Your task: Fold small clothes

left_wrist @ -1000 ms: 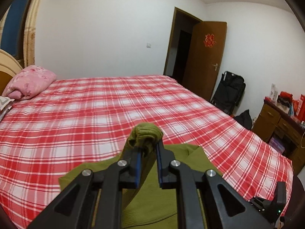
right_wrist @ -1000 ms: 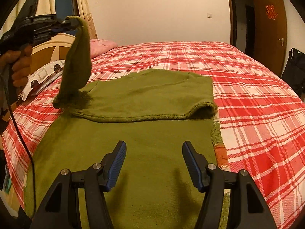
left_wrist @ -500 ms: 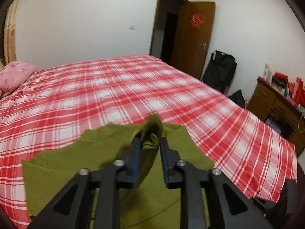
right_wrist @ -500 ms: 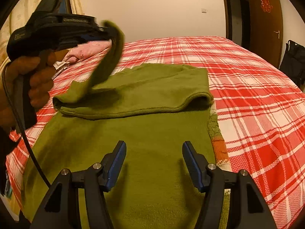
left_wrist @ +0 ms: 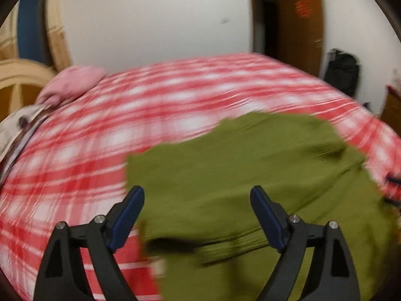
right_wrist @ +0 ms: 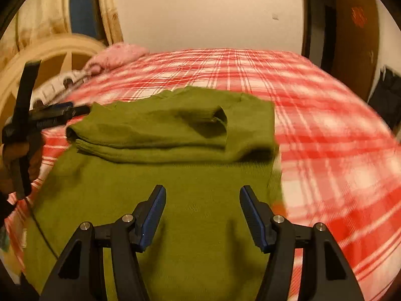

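Observation:
An olive-green knit sweater (right_wrist: 190, 215) lies on the red plaid bed, its upper part folded down over the body, with one sleeve (right_wrist: 160, 123) laid flat across the fold. My right gripper (right_wrist: 201, 195) is open and empty above the sweater's lower body. My left gripper (left_wrist: 196, 195) is open and empty over the sweater's (left_wrist: 238, 175) folded left edge. It shows in the right wrist view (right_wrist: 60, 111) beside the fold's left end. The left wrist view is blurred by motion.
The red and white plaid bed (right_wrist: 325, 130) stretches far and right. A pink pillow (right_wrist: 117, 55) and a wooden headboard (right_wrist: 50, 57) lie at the far left. A brown door (left_wrist: 300, 25) and a black bag (left_wrist: 343, 70) stand by the wall at the right.
My left gripper swung the held sleeve to the right over the folded part, opened and let it go, then drew back left. The sleeve now lies flat. My right gripper stayed open.

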{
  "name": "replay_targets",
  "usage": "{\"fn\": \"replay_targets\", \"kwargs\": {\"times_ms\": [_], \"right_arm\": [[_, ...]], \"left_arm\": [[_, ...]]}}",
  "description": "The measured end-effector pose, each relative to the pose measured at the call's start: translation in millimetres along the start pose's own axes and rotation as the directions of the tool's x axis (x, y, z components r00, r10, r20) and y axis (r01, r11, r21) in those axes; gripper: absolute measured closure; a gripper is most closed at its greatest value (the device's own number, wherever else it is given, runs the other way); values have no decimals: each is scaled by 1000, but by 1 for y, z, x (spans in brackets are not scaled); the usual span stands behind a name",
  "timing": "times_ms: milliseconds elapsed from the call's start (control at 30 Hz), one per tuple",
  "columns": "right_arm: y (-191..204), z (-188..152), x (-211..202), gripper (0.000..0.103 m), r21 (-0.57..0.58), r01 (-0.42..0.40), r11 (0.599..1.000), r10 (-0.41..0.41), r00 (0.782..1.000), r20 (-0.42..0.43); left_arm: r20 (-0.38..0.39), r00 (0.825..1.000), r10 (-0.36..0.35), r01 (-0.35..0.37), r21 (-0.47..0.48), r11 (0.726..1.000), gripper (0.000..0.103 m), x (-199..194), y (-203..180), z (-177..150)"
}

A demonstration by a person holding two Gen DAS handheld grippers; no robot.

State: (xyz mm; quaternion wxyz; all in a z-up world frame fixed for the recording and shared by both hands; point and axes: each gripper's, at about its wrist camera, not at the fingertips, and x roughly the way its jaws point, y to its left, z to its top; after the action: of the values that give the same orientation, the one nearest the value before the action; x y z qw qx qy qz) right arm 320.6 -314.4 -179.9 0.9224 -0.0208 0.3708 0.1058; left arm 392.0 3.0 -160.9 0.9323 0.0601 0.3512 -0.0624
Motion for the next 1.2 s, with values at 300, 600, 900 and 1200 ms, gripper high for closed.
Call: {"fn": "replay_targets", "kwargs": {"times_ms": [300,600,900,1200], "right_arm": [[-25,77,91,41,57,33,998,-23,985,-168],[-26,65,111,88,139,6,990,26,973,-229],[-18,77,72,93,103,24,994,-13,993,-114],[-35,61,105,92,116,86,990,-63,980,-190]], "left_arm": [[-103,995,-4,0,-40,999,14,24,15,-29],[-129,989,-67,53,-104,993,6,33,33,-40],[-125,989,-85,53,-238,970,5,27,59,-51],[-135,988,-69,38,-222,974,1,29,57,-52]]}}
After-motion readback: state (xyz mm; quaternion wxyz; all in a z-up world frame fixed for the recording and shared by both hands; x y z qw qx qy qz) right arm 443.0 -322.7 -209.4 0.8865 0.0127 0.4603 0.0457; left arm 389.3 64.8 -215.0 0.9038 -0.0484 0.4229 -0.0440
